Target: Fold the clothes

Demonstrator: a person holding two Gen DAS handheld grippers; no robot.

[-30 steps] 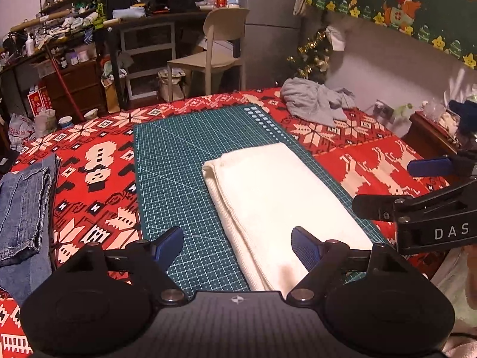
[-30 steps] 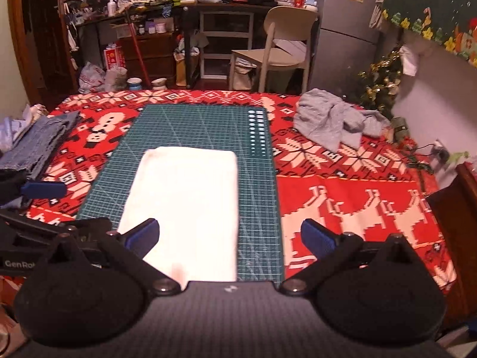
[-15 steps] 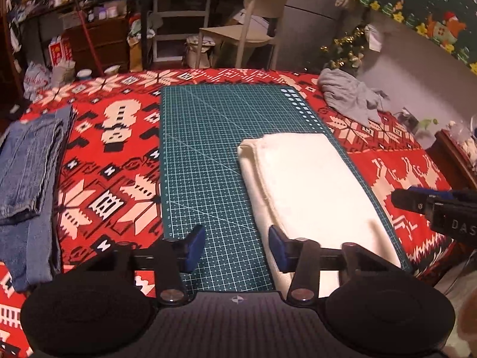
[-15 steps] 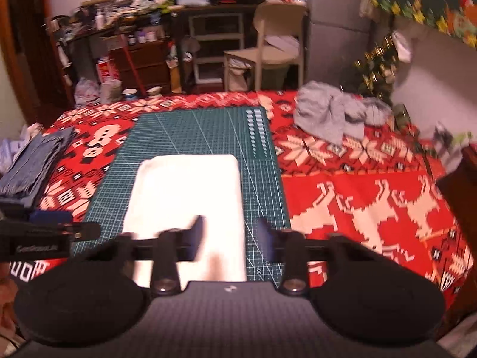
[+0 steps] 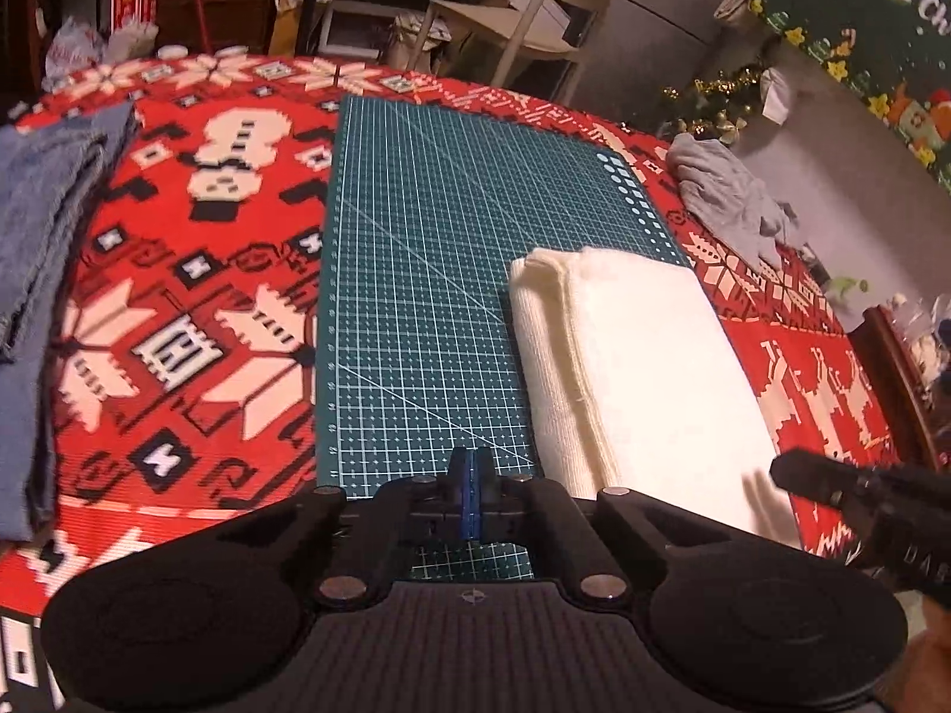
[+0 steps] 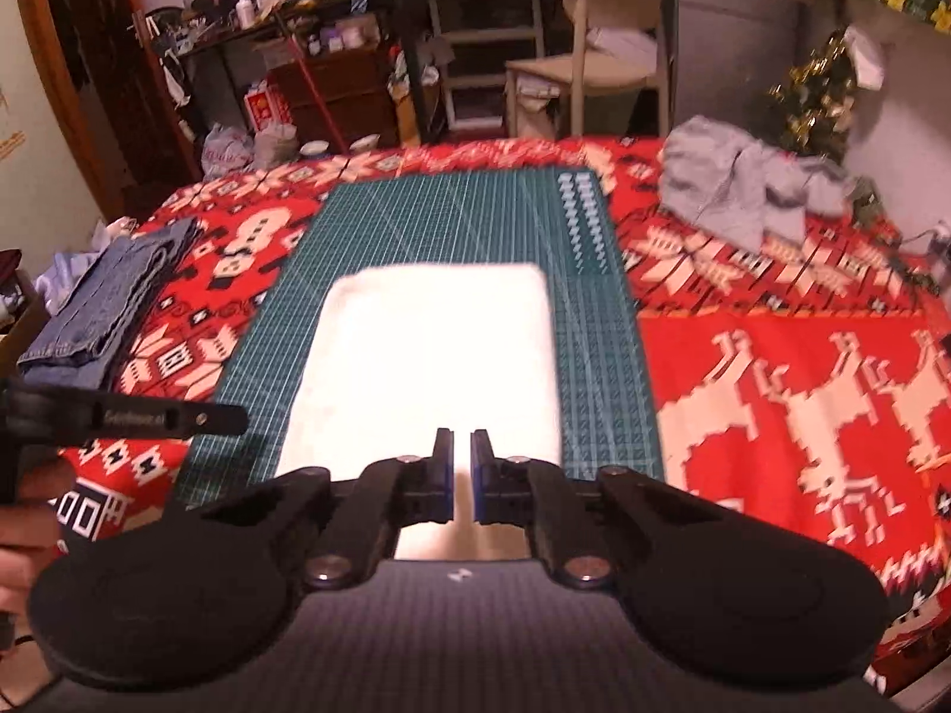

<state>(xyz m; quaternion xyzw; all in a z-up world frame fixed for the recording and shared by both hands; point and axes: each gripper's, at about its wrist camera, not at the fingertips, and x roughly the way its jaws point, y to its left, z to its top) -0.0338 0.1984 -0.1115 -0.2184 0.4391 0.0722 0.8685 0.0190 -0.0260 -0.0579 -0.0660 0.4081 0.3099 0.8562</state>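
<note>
**Counting three garments on a patterned desk**

Lying across the desk (image 6: 772,356) from left to right are three pieces of clothing: one folded pile of blue denim (image 6: 113,303) at the left edge, one folded cream garment (image 6: 434,350) in the middle, and one crumpled grey garment (image 6: 731,190) at the far right. The cream garment is a neat rectangle with stacked folded edges showing along its left side in the left wrist view (image 5: 630,368); it rests on the right part of a single green cutting mat (image 5: 416,273), near the front edge.

There are two hand-held grippers. The left hand-held gripper (image 5: 469,499) has its blue pads pressed together with nothing between them, hovering over the mat just left of the cream garment. The right hand-held gripper (image 6: 462,478) is narrowed to a thin slit, empty, above the garment's near end.

A red, white and black snowman-and-reindeer cloth (image 5: 196,273) covers the desk. Behind stand one beige chair (image 6: 600,47), cluttered shelves (image 6: 333,12) and a small tinselled tree (image 6: 814,101).
</note>
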